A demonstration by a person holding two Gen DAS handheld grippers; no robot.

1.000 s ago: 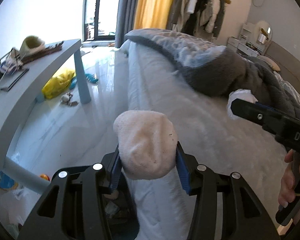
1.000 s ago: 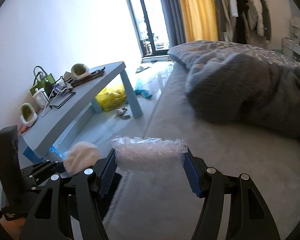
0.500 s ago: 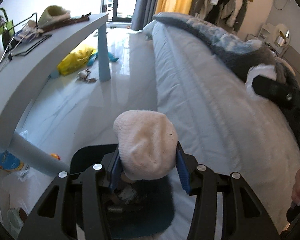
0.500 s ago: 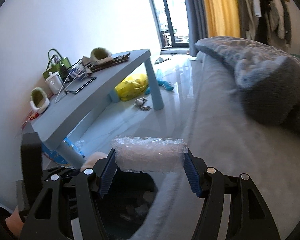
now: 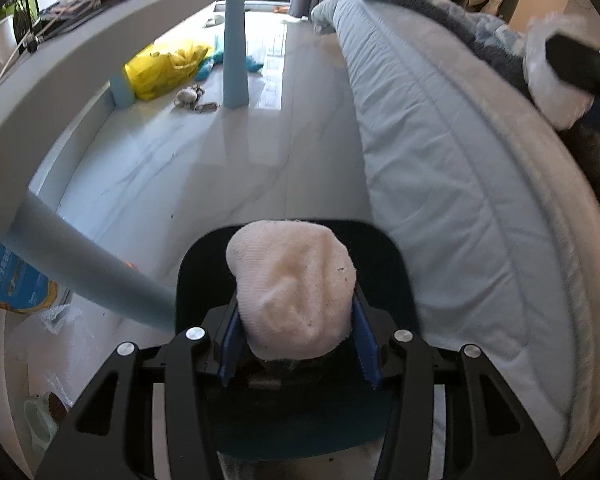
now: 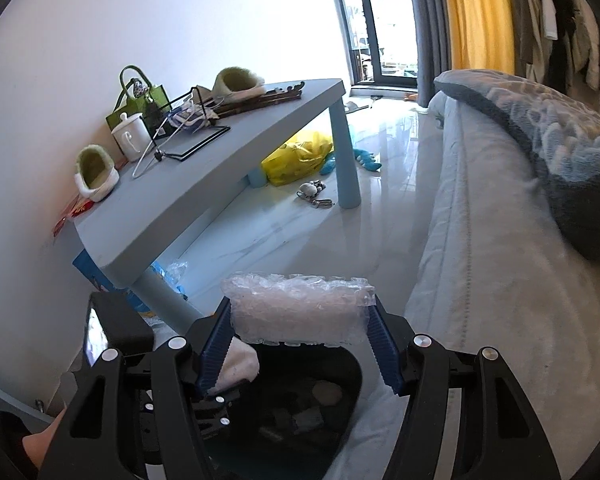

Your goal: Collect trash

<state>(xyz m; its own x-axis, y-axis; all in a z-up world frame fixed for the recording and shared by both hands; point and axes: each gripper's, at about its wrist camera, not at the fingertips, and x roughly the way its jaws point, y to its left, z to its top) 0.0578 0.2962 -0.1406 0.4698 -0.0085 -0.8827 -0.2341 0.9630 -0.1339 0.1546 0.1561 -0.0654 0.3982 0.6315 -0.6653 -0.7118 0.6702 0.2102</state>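
While both hand-held grippers are clamping trash, sock (image 5: pixel 292 296) left, bubble wrap (image 6: pixel 298 306) right, we are hovering directly over the bin (image 5: pixel 396 272).

Bright daylight from window (image 6: pixel 384 20); floor (image 5: pixel 204 168) glare; fisheye-bent, dark edges.

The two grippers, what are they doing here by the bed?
A person is collecting trash with both grippers. The left gripper is shut on a balled white sock, and the right gripper is shut on a wad of bubble wrap. Both hang over a dark bin between the bed and the blue table. Nothing is dropped yet.
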